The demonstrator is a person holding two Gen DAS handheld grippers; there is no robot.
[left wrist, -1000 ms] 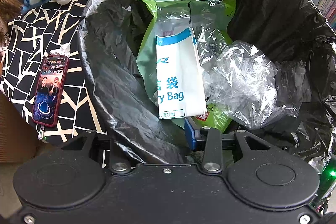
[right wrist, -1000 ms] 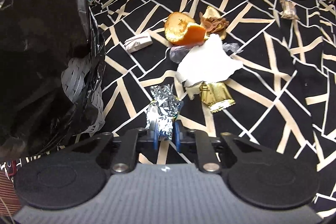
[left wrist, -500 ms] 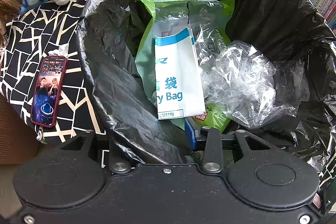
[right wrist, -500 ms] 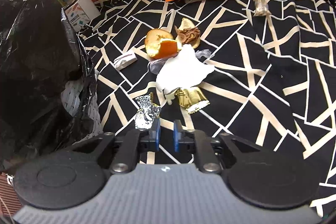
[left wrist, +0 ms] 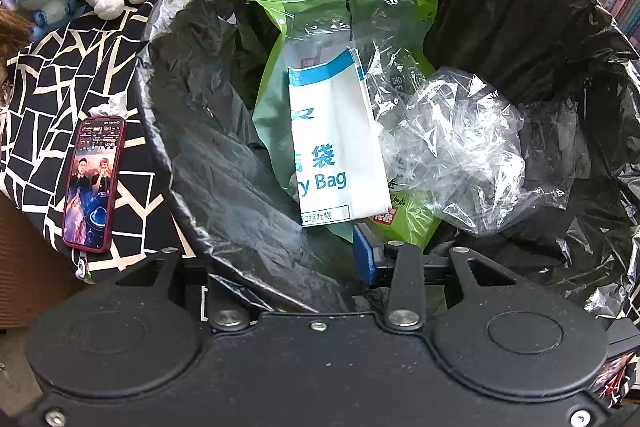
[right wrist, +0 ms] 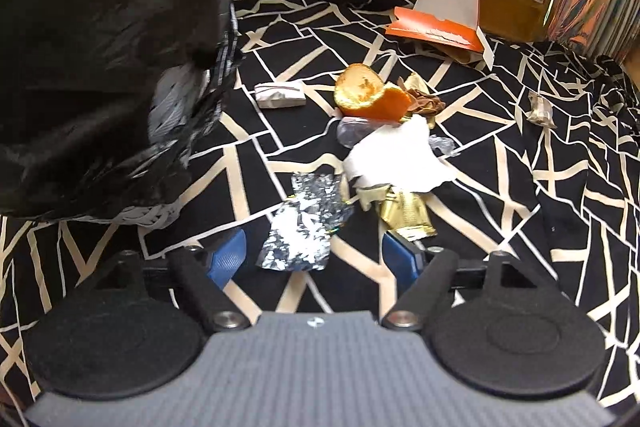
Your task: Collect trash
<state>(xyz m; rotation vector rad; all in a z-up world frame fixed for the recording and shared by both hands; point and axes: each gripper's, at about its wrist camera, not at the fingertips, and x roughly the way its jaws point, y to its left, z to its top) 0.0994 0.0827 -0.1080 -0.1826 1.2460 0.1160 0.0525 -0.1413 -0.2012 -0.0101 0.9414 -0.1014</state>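
Between wide-spread fingers of right gripper (right wrist: 314, 257): crinkled foil wrapper (right wrist: 305, 227), ungripped. Left gripper (left wrist: 320, 263) pinches black bag rim (left wrist: 256, 267); floppy liner.

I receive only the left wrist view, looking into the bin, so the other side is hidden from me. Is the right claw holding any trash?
Observer: No. The right claw is open; a silver foil wrapper lies on the cloth between its fingers.
Operator: What other trash is on the cloth?
Observer: Orange peel, a white tissue and a gold wrapper, all beyond the foil.
Operator: Where is the bin from there?
Observer: The black bin bag fills that view's left side.
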